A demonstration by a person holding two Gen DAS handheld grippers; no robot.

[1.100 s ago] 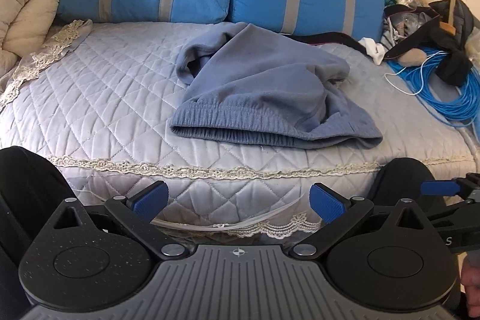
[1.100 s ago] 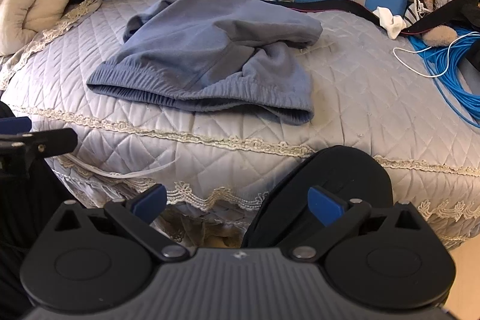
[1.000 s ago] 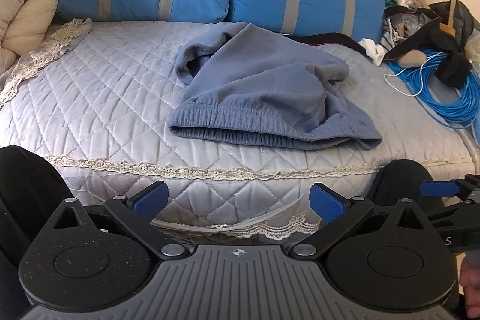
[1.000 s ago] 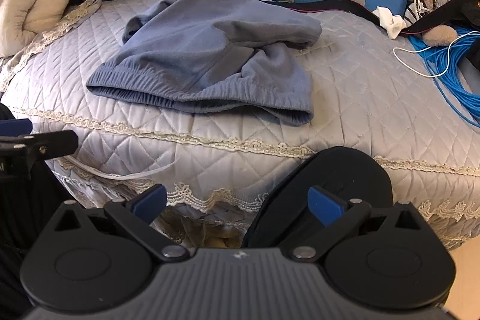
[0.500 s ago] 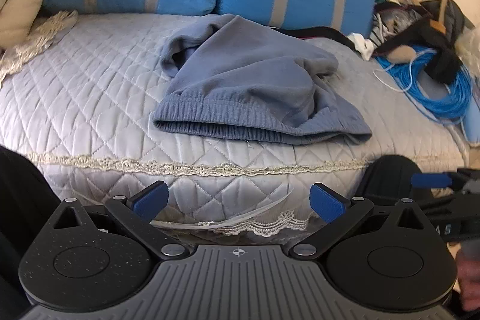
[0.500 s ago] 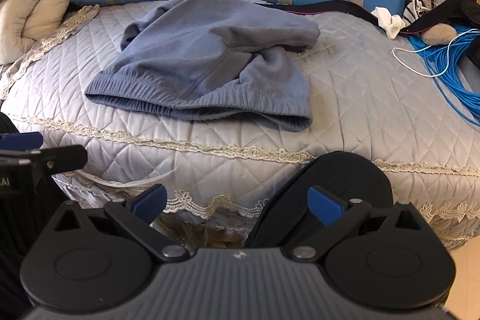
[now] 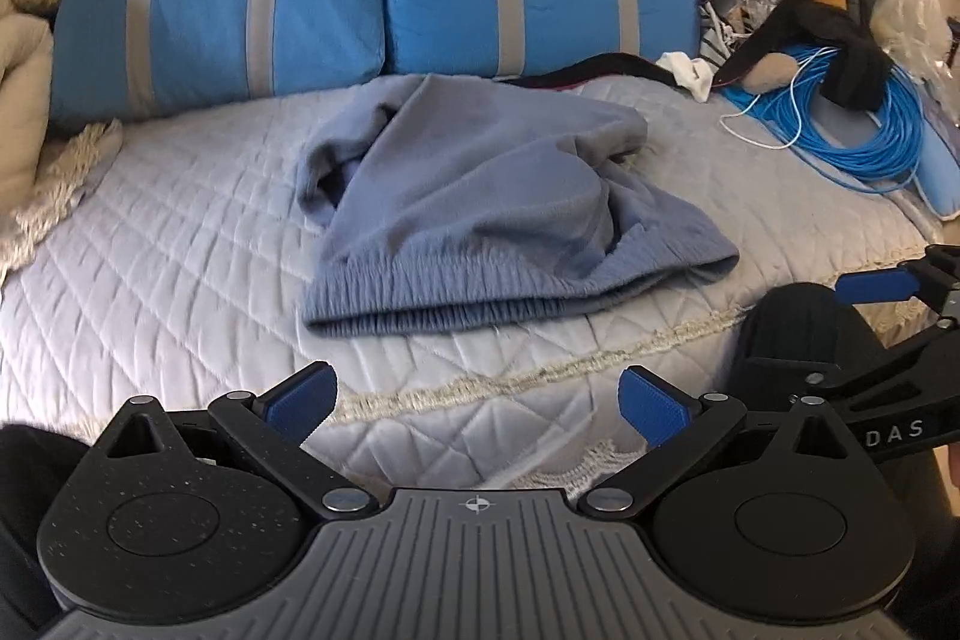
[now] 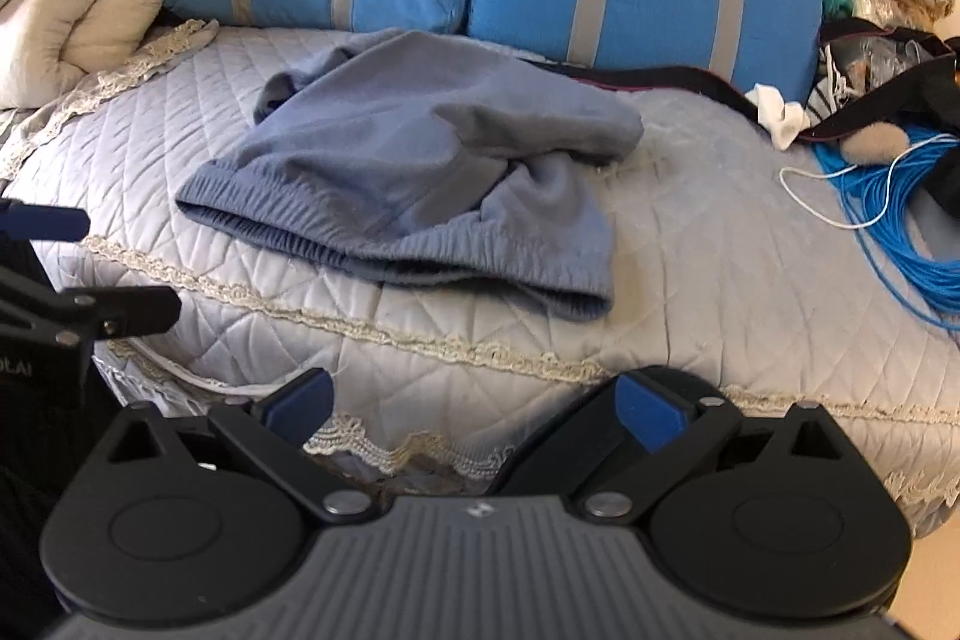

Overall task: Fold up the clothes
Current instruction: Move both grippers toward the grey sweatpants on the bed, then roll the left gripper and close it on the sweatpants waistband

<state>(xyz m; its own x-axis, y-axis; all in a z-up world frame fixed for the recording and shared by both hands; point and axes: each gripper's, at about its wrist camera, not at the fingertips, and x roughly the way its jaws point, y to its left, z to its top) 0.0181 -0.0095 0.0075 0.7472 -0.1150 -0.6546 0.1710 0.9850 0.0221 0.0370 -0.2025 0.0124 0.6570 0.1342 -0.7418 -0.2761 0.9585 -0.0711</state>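
Blue-grey garment, bunched and loosely doubled, is lying mid-frame on the quilted bed, looming larger than half a second ago as left gripper and right gripper, fingers spread and empty, are closing in, probably for a grasp.

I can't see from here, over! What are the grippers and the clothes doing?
Left gripper open, right gripper open, both empty. Blue garment crumpled on bed, untouched. Nothing in the way.
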